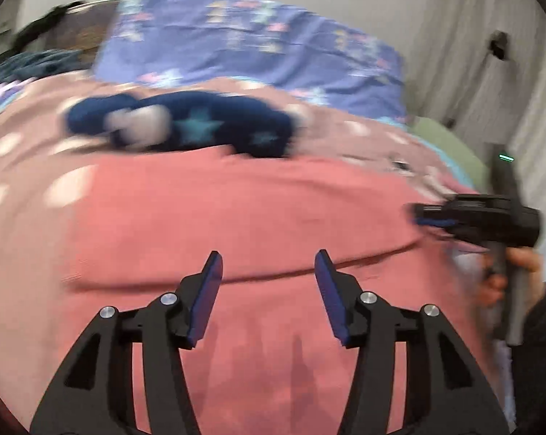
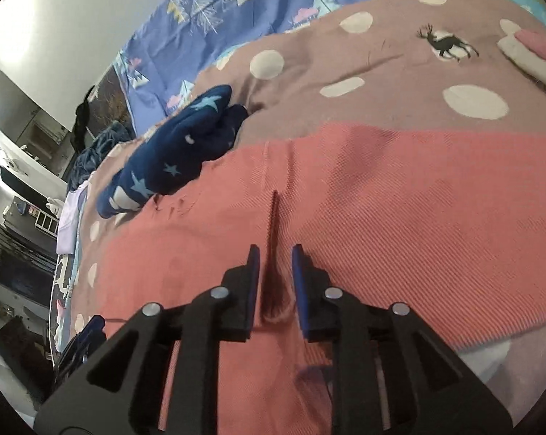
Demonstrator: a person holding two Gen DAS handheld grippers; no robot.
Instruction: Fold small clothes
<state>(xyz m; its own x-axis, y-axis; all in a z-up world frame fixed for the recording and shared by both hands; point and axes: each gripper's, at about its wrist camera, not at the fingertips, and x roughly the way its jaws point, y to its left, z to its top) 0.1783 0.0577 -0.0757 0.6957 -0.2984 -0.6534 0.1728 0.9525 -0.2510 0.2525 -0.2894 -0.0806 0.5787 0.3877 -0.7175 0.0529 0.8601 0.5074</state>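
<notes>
A salmon-pink ribbed garment (image 1: 236, 210) lies spread on the polka-dot bedspread (image 1: 26, 137), with a folded edge running across it. My left gripper (image 1: 269, 264) is open above it, holding nothing. In the right wrist view the pink garment (image 2: 399, 188) has a raised pleat between the fingers of my right gripper (image 2: 275, 253). The jaws stand a little apart around that pleat, not closed on it. The right gripper also shows in the left wrist view (image 1: 436, 217) at the garment's right edge. A crumpled navy star-print garment (image 1: 186, 123) lies beyond it, also in the right wrist view (image 2: 175, 156).
A purple patterned sheet (image 1: 244, 47) covers the far part of the bed. A green pillow (image 1: 450, 145) lies at the right. A folded white and pink item (image 2: 526, 54) rests at the bedspread's far right. Shelves and furniture (image 2: 26, 224) stand left of the bed.
</notes>
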